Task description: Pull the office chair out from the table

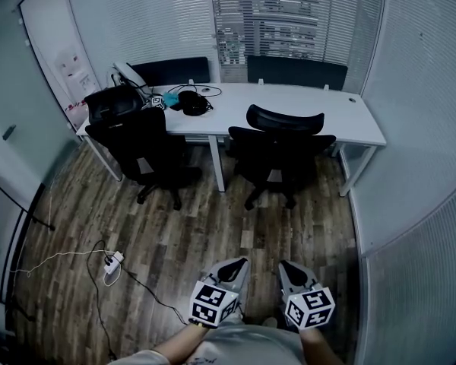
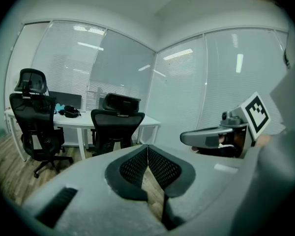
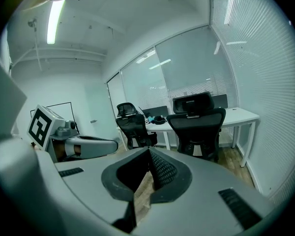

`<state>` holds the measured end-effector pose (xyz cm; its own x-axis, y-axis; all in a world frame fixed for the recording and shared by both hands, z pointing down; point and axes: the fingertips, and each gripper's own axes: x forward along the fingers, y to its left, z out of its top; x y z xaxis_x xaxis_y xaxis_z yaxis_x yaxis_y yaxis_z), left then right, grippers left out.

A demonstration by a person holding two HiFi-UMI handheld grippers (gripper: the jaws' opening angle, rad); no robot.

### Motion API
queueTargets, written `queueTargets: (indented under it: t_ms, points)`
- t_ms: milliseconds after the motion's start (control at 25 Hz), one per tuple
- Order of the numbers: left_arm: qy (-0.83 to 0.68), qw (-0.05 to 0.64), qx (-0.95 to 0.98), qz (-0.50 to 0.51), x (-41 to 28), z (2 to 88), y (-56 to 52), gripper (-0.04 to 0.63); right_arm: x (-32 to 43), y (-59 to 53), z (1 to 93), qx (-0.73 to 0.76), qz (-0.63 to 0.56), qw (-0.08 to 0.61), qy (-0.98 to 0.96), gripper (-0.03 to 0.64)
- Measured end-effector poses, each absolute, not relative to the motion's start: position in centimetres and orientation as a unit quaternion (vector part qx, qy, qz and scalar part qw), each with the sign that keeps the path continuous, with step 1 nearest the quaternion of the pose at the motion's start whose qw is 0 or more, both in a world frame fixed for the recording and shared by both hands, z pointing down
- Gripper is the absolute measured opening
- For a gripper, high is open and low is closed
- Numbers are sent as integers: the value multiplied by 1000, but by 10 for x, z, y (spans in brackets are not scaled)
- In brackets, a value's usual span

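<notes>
Office chairs stand well ahead of both grippers, tucked against the table (image 1: pixel 342 114): the left chair (image 1: pixel 146 147) ahead-left of the left gripper (image 1: pixel 237 268), the right chair (image 1: pixel 281 147) straight ahead of the right gripper (image 1: pixel 286 269). Both grippers are closed and empty. This looks like the approach. Next comes walking closer, opening the jaws and gripping a backrest.

You count two office chairs, left chair (image 1: pixel 146 147) and right chair (image 1: pixel 280 149), and one white table (image 1: pixel 289 101). Also logged: two dark screens (image 1: pixel 171 70), one set of headphones (image 1: pixel 191 102), one power strip (image 1: pixel 112 262). Grippers: two, left gripper (image 1: pixel 241 263) and right gripper (image 1: pixel 284 265).
</notes>
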<state>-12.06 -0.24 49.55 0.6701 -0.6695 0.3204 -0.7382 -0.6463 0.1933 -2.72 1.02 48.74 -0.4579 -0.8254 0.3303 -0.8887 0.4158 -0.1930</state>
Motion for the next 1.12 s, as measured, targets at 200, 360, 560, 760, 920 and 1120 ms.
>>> queueTargets:
  t_ms: [200, 360, 560, 760, 920, 1120]
  points:
    - [-387, 154, 903, 108, -143, 496, -12, 11, -48, 2, 489, 518, 174, 92, -833, 8]
    - [-384, 152, 904, 109, -157, 499, -16, 11, -57, -1, 493, 528, 177, 90, -826, 8]
    - [-385, 153, 904, 102, -167, 499, -20, 11, -64, -3, 496, 532, 180, 93, -822, 8]
    - [-380, 156, 906, 103, -167, 503, -25, 11, -69, -10, 498, 534, 180, 91, -821, 8]
    - [-379, 156, 906, 106, -164, 506, -38, 11, -69, -23, 502, 532, 182, 89, -822, 8]
    - [-379, 155, 905, 113, -155, 511, -63, 11, -61, -51, 508, 530, 184, 86, -824, 8]
